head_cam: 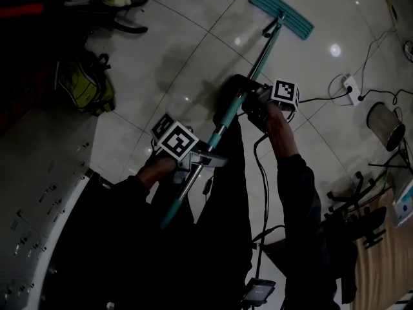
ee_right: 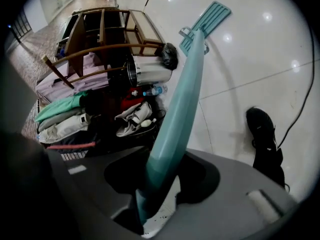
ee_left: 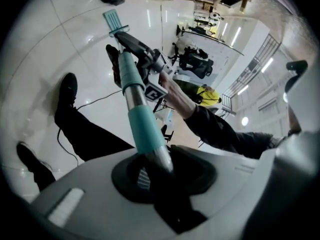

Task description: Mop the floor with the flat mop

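Observation:
A flat mop with a teal head lies on the white tiled floor at the top of the head view. Its teal and silver handle slants down toward me. My left gripper is shut on the lower part of the handle, near its end. My right gripper is shut on the handle higher up. In the right gripper view the mop head rests flat on the floor far ahead.
A yellow-green bag and dark clutter sit at the left. A metal bin, a power strip and cables lie at the right. Wooden furniture with clothes stands beside the mop. My shoe is near a floor cable.

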